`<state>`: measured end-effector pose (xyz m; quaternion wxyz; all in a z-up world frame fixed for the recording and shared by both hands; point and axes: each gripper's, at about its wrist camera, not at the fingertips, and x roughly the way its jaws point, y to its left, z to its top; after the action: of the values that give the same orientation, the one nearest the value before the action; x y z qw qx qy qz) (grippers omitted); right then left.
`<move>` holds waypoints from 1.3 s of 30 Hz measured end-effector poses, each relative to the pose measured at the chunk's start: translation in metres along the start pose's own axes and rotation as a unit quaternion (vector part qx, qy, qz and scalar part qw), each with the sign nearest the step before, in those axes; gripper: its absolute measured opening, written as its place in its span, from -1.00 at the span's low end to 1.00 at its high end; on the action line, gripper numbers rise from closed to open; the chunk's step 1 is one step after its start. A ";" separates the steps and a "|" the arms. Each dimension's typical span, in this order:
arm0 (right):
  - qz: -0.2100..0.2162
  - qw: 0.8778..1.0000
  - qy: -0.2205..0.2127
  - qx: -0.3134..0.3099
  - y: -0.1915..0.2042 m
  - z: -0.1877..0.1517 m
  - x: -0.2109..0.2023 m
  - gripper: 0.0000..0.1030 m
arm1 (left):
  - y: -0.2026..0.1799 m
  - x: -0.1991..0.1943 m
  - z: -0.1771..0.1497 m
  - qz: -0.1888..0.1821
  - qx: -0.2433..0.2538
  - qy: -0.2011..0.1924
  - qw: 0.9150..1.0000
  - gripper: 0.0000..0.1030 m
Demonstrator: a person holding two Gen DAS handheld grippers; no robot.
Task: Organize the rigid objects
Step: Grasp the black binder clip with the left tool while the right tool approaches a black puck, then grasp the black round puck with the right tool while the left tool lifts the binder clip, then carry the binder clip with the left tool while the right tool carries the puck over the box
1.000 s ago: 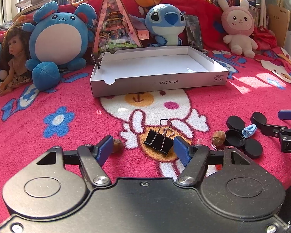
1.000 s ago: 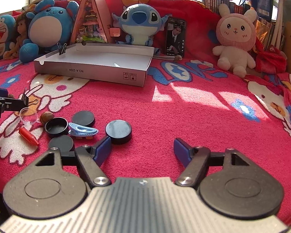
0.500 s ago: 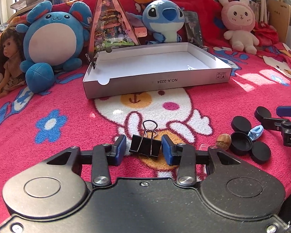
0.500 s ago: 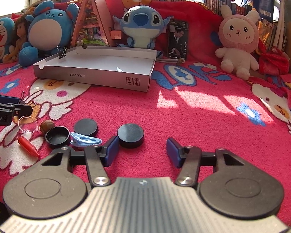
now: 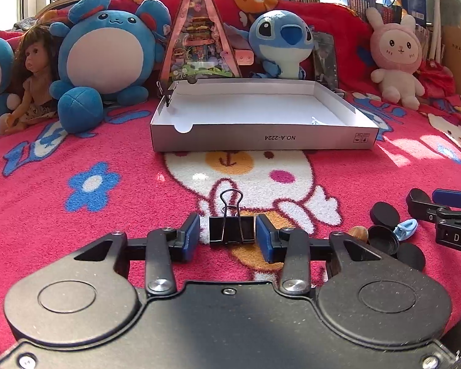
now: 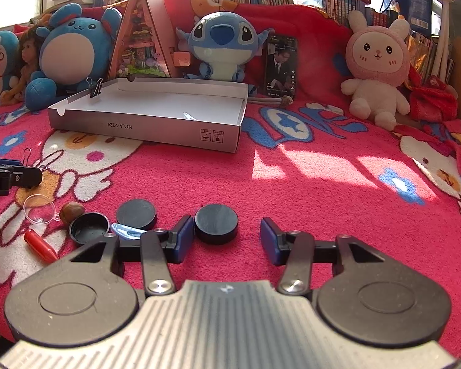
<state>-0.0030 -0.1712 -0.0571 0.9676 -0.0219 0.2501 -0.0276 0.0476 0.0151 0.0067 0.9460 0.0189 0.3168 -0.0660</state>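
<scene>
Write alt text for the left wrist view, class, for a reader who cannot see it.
The left gripper brackets a black binder clip on a red cartoon blanket, jaws opening slightly, a gap showing at one pad. Behind lies an open white box fronting plush toys; black round caps sit at right.

A bed covered by a red cartoon-print blanket (image 6: 307, 190) is seen. On it are laid a shallow white cardboard box (image 5: 261, 138), a black binder clip (image 5: 231, 229), several black round lids (image 6: 216, 224), a brown nut (image 6: 71, 212), a red cap (image 6: 41, 246) and a clear small cup (image 6: 39, 208). Plush toys (image 5: 107, 58) are lined up along the back.
</scene>
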 end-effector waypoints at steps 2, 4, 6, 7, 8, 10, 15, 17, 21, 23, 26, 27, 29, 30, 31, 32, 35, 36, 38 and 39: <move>0.002 1.000 0.001 0.011 -0.002 0.000 0.001 0.11 | -0.002 -0.002 -0.002 -0.001 0.009 -0.001 1.000 -0.25; 0.004 1.000 0.000 0.013 -0.002 0.000 0.001 0.11 | -0.003 -0.002 -0.003 0.001 0.017 -0.002 1.000 -0.25; 0.005 1.000 -0.001 0.011 -0.001 0.000 0.000 0.11 | -0.004 0.001 -0.004 0.002 0.021 -0.001 1.000 -0.25; 0.006 1.000 -0.001 0.011 -0.001 0.000 0.000 0.08 | -0.004 0.002 -0.004 0.001 0.020 0.001 1.000 -0.29; 0.006 1.000 -0.001 0.011 0.000 0.000 -0.001 -0.08 | -0.003 0.003 -0.005 0.000 0.016 0.003 1.000 -0.40; 0.005 1.000 -0.001 0.015 0.000 0.000 -0.002 -0.32 | -0.002 0.003 -0.003 0.000 0.012 0.005 1.000 -0.43; 0.007 1.000 -0.016 0.016 -0.001 0.006 -0.005 -0.32 | -0.001 0.001 0.007 -0.002 0.009 0.002 1.000 -0.43; 0.008 1.000 -0.019 0.017 -0.002 0.009 -0.005 -0.32 | 0.001 0.000 0.013 -0.002 0.006 -0.001 1.000 -0.43; 0.012 0.999 -0.020 0.025 -0.004 0.018 -0.003 -0.31 | 0.005 0.001 0.027 -0.003 -0.006 -0.006 1.000 -0.43; 0.012 0.999 -0.022 0.026 -0.005 0.023 -0.002 -0.32 | 0.007 0.002 0.035 -0.004 -0.007 -0.011 1.000 -0.43; 0.017 0.999 -0.020 0.032 -0.006 0.031 0.002 -0.31 | 0.009 0.004 0.050 -0.009 -0.010 -0.016 1.000 -0.43; 0.020 0.999 -0.019 0.037 -0.007 0.035 0.003 -0.31 | 0.009 0.005 0.054 -0.009 -0.010 -0.019 1.000 -0.43; 0.025 0.998 -0.018 0.049 -0.009 0.042 0.006 -0.31 | 0.009 0.008 0.062 -0.010 -0.010 -0.022 1.000 -0.43; 0.028 0.998 -0.017 0.052 -0.010 0.045 0.008 -0.31 | 0.010 0.009 0.066 -0.011 -0.011 -0.023 1.000 -0.43; 0.030 0.998 -0.016 0.056 -0.011 0.050 0.010 -0.31 | 0.010 0.011 0.070 -0.013 -0.012 -0.023 1.000 -0.43; 0.031 0.998 -0.016 0.059 -0.011 0.054 0.012 -0.31 | 0.011 0.014 0.075 -0.014 -0.014 -0.023 1.000 -0.43; 0.037 0.997 -0.016 0.066 -0.013 0.067 0.020 -0.31 | 0.013 0.022 0.087 -0.016 -0.020 -0.023 0.999 -0.43; 0.037 0.997 -0.015 0.067 -0.012 0.071 0.023 -0.31 | 0.014 0.025 0.091 -0.018 -0.021 -0.021 0.999 -0.43; 0.041 0.997 -0.012 0.070 -0.013 0.079 0.029 -0.31 | 0.016 0.032 0.098 -0.022 -0.025 -0.016 0.999 -0.43; 0.042 0.997 -0.010 0.071 -0.013 0.082 0.032 -0.31 | 0.017 0.036 0.101 -0.023 -0.027 -0.013 0.999 -0.43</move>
<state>0.0638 -0.1838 0.0002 0.9695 0.0568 0.2385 -0.0044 0.1389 0.0197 0.0656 0.9484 -0.0145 0.3068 -0.0792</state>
